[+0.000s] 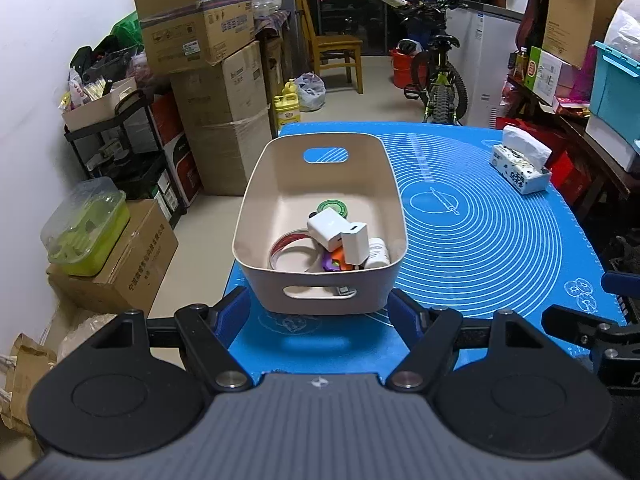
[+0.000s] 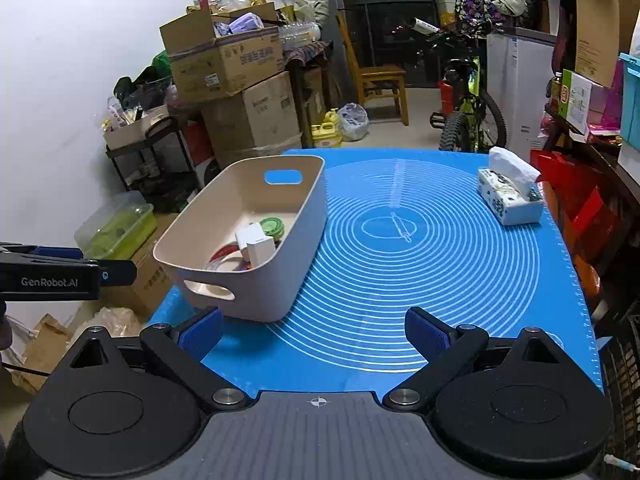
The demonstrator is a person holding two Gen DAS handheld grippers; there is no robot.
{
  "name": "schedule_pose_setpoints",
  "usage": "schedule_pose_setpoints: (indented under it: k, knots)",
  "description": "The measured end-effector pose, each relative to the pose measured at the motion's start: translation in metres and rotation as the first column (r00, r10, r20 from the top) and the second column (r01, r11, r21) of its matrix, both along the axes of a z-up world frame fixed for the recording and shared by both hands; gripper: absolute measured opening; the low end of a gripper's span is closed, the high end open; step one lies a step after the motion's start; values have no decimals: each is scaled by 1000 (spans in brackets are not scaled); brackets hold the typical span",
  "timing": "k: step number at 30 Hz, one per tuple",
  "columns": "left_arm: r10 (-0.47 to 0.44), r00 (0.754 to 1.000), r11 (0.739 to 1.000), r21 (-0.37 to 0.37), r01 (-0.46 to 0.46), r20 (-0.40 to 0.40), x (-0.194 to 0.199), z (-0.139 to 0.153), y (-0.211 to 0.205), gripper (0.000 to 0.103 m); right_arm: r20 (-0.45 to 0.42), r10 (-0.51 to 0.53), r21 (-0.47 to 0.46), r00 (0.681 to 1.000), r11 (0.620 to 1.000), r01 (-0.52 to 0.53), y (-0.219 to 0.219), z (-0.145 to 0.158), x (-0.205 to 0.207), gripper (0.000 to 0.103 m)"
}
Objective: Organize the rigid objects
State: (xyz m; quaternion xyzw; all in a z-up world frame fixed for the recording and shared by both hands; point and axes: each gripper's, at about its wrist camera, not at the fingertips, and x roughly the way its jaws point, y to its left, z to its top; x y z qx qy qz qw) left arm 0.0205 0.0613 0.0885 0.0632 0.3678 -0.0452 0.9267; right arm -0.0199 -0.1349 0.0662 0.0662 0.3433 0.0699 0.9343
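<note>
A beige plastic bin [image 1: 276,184] [image 2: 304,216] stands on the left part of a blue silicone mat [image 1: 480,232] [image 2: 440,264]. Inside lie two white chargers [image 1: 340,234] [image 2: 256,246], a tape roll [image 1: 290,250], a green-lidded tin [image 1: 332,207] [image 2: 272,227], a white bottle [image 1: 377,254] and an orange-purple item [image 1: 336,260]. My left gripper [image 1: 320,316] is open and empty, just in front of the bin's near end. My right gripper [image 2: 312,334] is open and empty, over the mat's near edge right of the bin. The left gripper also shows at the far left of the right wrist view [image 2: 60,274].
A tissue box [image 1: 520,164] [image 2: 510,196] sits at the mat's far right. Cardboard boxes [image 1: 220,92], a shelf and a green container [image 1: 86,228] stand left of the table. A wooden chair [image 1: 336,52] and a bicycle [image 1: 440,76] stand beyond it. Cluttered shelves line the right side.
</note>
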Motion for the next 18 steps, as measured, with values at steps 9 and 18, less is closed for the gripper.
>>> schedule_pose_setpoints:
  k: [9, 18]
  knots:
    - [-3, 1000, 1000, 1, 3, -1, -9, 0, -6, 76, 15, -11, -20, 1000, 1000, 11, -2, 4, -11, 97]
    - [-10, 1000, 1000, 7, 10, -2, -12, 0, -8, 76, 28, -5, -44, 1000, 999, 7, 3, 7, -19, 97]
